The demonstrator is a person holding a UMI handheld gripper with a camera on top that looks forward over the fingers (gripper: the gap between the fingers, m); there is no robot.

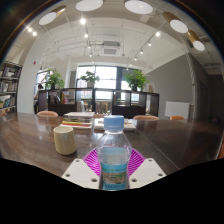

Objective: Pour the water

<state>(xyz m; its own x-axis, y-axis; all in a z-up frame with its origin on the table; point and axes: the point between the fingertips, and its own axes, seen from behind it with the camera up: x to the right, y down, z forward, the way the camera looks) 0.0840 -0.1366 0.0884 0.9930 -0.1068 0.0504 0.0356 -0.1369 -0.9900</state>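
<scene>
A clear plastic water bottle [114, 155] with a blue cap and a light label stands upright between my fingers. My gripper [114, 168] is shut on the bottle, the magenta pads [93, 161] pressing its sides. A cream mug [64, 139] stands on the wooden table [30, 140], to the left of the bottle and a little beyond it. The bottle's base is hidden below the fingers.
A stack of books [78, 119] lies further back on the table. Chairs [47, 114] stand along the far side. Beyond are potted plants [137, 77] by windows and shelves [8, 85] at the left.
</scene>
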